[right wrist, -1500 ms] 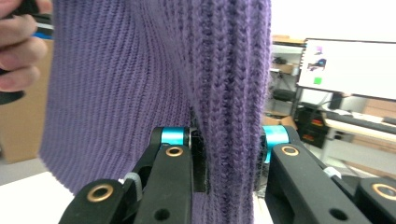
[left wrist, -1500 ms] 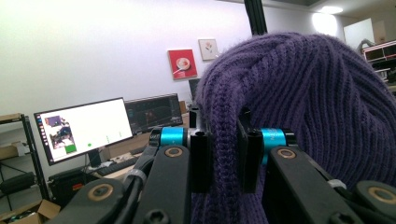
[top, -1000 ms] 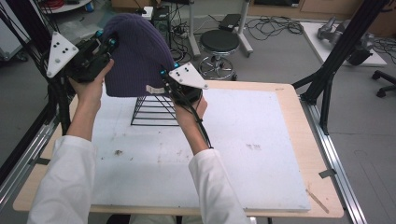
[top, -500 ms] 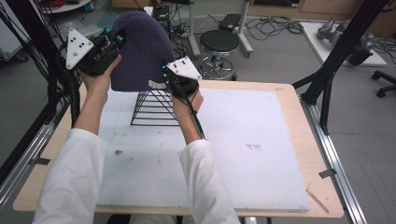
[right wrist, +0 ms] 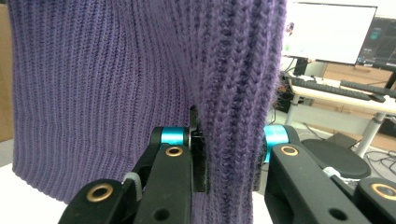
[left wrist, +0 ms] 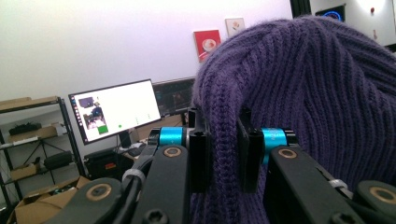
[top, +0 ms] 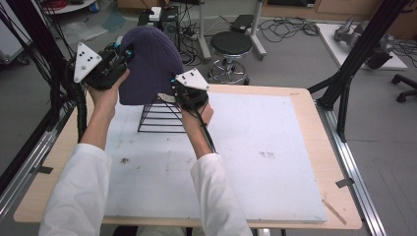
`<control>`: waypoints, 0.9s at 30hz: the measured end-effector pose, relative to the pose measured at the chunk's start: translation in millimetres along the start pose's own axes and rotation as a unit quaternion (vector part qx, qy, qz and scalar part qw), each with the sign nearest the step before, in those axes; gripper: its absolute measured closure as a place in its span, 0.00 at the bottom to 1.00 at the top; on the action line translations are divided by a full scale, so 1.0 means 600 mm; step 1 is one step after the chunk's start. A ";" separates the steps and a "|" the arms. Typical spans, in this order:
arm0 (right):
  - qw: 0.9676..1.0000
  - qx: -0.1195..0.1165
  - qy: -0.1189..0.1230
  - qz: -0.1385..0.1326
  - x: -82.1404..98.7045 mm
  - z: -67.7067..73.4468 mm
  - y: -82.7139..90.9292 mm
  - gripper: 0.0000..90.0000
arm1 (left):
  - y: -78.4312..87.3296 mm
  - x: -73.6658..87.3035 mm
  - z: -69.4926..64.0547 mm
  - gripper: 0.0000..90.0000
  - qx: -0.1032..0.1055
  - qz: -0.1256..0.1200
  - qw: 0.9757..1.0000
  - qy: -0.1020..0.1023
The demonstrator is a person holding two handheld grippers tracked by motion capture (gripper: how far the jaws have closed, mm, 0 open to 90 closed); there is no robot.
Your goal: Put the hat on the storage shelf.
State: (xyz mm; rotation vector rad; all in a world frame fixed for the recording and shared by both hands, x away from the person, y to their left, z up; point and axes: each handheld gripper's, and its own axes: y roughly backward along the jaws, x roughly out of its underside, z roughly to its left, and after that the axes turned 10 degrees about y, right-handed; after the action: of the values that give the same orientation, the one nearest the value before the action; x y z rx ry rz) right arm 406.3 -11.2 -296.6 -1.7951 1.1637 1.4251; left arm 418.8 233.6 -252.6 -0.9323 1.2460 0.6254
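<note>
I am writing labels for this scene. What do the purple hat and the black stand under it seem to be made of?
Purple hat: knitted yarn, probably wool or acrylic, matte and slightly fuzzy; thick ribbed stitches show in both gripper views, where the closed jaws pinch folds of it.
Black stand: thin wire rods forming an open cone-like frame, probably coated or painted metal; the finish is too small to judge.

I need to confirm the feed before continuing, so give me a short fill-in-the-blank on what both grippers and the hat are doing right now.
1. The left gripper is shut on the knitted ____ beanie.
2. The right gripper is shut on the beanie's ____.
3. Below the beanie stands a black ____ frame.
4. The frame rests on a ____ board.

Missing words: purple; fabric; wire; white
</note>
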 end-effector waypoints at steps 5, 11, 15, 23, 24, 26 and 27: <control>1.000 -0.003 0.000 0.005 0.013 0.003 -0.001 0.87 | 0.005 0.011 -0.003 0.87 0.002 0.009 1.000 0.002; 1.000 -0.005 0.000 0.022 0.031 0.009 -0.001 0.87 | 0.017 0.035 -0.007 0.87 0.006 0.018 1.000 0.009; 0.999 -0.003 0.001 0.035 0.047 0.013 0.001 0.87 | 0.025 0.057 -0.009 0.87 0.005 0.027 0.999 0.019; 0.998 -0.018 0.008 0.066 0.088 0.023 -0.004 0.87 | 0.040 0.102 -0.013 0.87 0.007 0.048 0.998 0.032; 0.997 -0.019 0.009 0.070 0.095 0.025 -0.005 0.87 | 0.041 0.106 -0.014 0.87 0.007 0.048 0.998 0.033; 0.997 -0.020 0.008 0.073 0.101 0.025 -0.005 0.87 | 0.045 0.114 -0.014 0.87 0.008 0.049 0.998 0.038; 0.997 -0.019 0.010 0.073 0.105 0.024 -0.004 0.87 | 0.047 0.116 -0.014 0.87 0.007 0.050 0.998 0.038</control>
State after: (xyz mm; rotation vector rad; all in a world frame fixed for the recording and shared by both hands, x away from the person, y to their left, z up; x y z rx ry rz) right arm 405.3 -15.5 -361.0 -1.7847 1.3100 1.5243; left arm 407.8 234.5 -327.4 -0.8931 1.3705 0.6631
